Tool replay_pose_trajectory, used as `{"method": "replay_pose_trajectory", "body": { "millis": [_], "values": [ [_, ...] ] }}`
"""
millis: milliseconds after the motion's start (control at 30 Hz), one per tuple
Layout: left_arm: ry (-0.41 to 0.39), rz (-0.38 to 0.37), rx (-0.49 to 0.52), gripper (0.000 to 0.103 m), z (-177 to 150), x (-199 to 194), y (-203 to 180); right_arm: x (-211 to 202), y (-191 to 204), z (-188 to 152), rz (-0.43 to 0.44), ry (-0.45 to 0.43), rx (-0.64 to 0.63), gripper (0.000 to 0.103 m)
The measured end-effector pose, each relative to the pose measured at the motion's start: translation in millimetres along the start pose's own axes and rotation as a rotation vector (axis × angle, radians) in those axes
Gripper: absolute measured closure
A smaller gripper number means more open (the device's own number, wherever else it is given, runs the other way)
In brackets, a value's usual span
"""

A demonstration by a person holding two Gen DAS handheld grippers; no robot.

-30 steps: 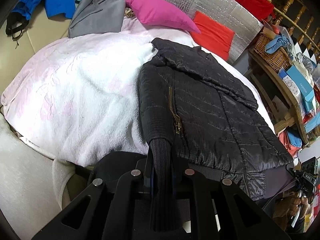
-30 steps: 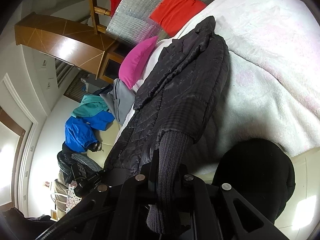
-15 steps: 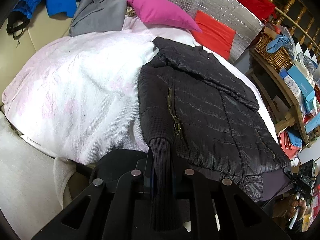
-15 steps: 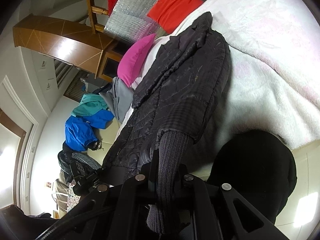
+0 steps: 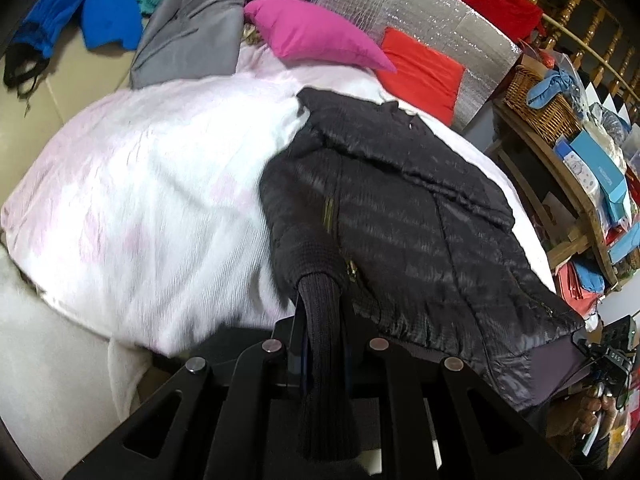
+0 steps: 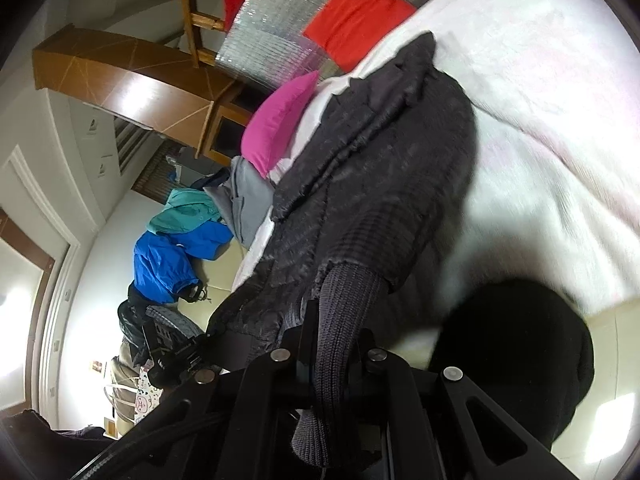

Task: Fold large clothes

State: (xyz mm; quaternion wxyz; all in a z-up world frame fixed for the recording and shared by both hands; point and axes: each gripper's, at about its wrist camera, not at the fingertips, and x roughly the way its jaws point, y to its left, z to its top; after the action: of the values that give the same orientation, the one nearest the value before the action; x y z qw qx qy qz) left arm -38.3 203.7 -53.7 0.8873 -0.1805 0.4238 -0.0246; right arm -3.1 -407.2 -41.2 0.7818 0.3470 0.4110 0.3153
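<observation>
Across the frame's centre, the black quilted puffer jacket (image 5: 420, 216) lies on the white fleecy blanket (image 5: 140, 200); my left gripper (image 5: 324, 344) and right gripper (image 6: 332, 344) each clench a ribbed cuff. Uneven pulling could skew the fold.

We are in a lived-in room of a home. A soft surface under a white and pale pink blanket (image 5: 152, 200) carries a magenta pillow (image 5: 316, 36) and a red cushion (image 5: 424, 72), with grey (image 5: 188, 44), blue (image 5: 92, 12) and teal clothes (image 6: 184, 212) heaped behind. A wooden shelf (image 5: 576, 200) crowded with boxes and a wicker basket (image 5: 536, 104) stands beside, below a turned wooden railing (image 5: 580, 20).
</observation>
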Motion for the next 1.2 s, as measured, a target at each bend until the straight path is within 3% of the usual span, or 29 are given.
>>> {"method": "replay_pose_trajectory", "body": {
  "millis": [367,1200],
  "values": [
    [-0.072,0.069,0.037,0.090,40.8,3.9,-28.2,16.2,31.4,48.5,0.007,-0.099,-0.046,0.094],
    [-0.088,0.103,0.057,0.090,46.2,11.2,-31.9,18.5,38.7,50.9,-0.050,-0.123,-0.060,0.094]
  ]
}}
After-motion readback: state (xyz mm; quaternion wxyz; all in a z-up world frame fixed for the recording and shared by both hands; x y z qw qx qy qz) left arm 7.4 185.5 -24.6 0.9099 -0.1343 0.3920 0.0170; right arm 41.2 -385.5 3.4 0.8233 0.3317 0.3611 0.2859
